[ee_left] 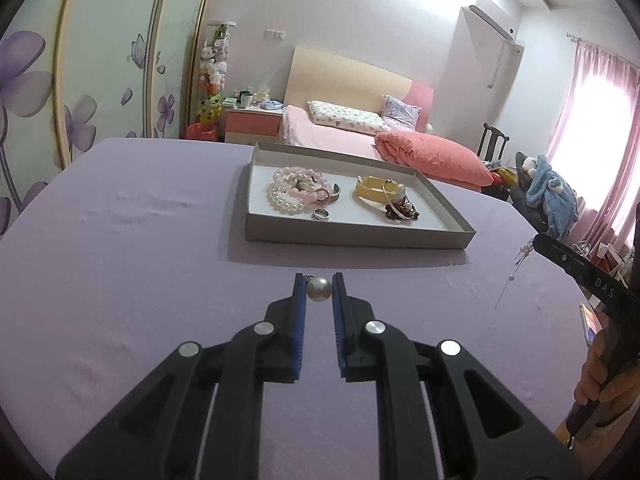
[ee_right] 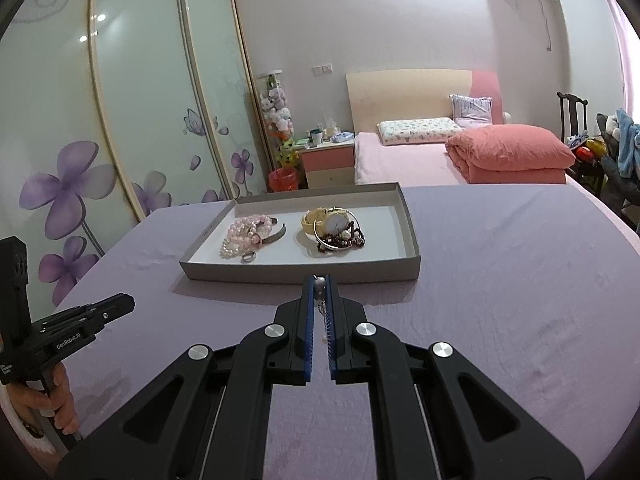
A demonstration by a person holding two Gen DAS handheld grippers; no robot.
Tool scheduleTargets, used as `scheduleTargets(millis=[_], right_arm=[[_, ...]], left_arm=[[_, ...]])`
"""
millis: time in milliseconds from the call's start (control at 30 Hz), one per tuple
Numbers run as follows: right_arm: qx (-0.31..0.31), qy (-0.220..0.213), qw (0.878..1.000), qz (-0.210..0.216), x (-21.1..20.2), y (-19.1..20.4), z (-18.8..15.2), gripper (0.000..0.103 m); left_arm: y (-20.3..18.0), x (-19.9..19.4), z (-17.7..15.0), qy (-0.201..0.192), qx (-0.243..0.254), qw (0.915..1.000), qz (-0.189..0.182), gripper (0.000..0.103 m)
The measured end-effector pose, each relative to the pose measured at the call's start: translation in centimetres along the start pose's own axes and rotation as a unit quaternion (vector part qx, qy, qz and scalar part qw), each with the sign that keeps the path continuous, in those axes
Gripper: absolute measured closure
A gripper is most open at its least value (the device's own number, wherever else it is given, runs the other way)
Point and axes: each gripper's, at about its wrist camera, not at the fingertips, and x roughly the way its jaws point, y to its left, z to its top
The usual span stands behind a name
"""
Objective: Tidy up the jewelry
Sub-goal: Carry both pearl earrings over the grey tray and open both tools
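Observation:
My left gripper (ee_left: 319, 280) is shut on a large pearl earring (ee_left: 319, 290), held above the purple cloth just short of the tray. My right gripper (ee_right: 319, 279) is shut on a dangling earring (ee_right: 319, 289), whose thin chain hangs down between the blue pads. In the left wrist view that earring (ee_left: 516, 262) dangles from the right gripper (ee_left: 538, 242) at the right edge. The grey tray (ee_left: 360, 237) (ee_right: 300, 273) holds pink and white bead bracelets (ee_left: 296, 190) (ee_right: 244, 236), a silver ring (ee_left: 321, 214) (ee_right: 248, 257), a yellow watch (ee_left: 380, 191) (ee_right: 332, 222) and dark beads (ee_left: 402, 211) (ee_right: 346, 240).
The purple cloth (ee_right: 500, 280) covers the table on all sides of the tray. Seen from the right wrist, the left gripper (ee_right: 120, 304) sits low at the left with a hand (ee_right: 52, 400) on its handle. A bed, a nightstand and a flowered wardrobe stand beyond the table.

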Motion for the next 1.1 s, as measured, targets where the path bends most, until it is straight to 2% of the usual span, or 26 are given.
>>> scheduleTargets(millis=[267,633,800,1100], right_arm=[[-0.004,-0.024,1.0,-0.002,-0.5,0.1,1.0,0.096],[-0.039,-0.1,0.994,-0.008,-0.3,1.8,4.7,0.096],[-0.051,-0.124,0.991,-0.005,1.2,2.3,6.1,0.096],[-0.051,-0.124,0.991,-0.003,5.2,2.2,7.5,0.096]], left_arm=[[-1.0,-0.5,1.1,-0.025,0.015,0.9996,-0.001,0.089],[-2.9,-0.4,6.5,-0.106,0.049,0.9931,0.012,0.089],[-3.7,1.0,8.5,-0.131,0.063,0.9891,0.02,0.089],[-4.6,5.4,10.9,-0.128,0.068,0.9893,0.02,0.089]])
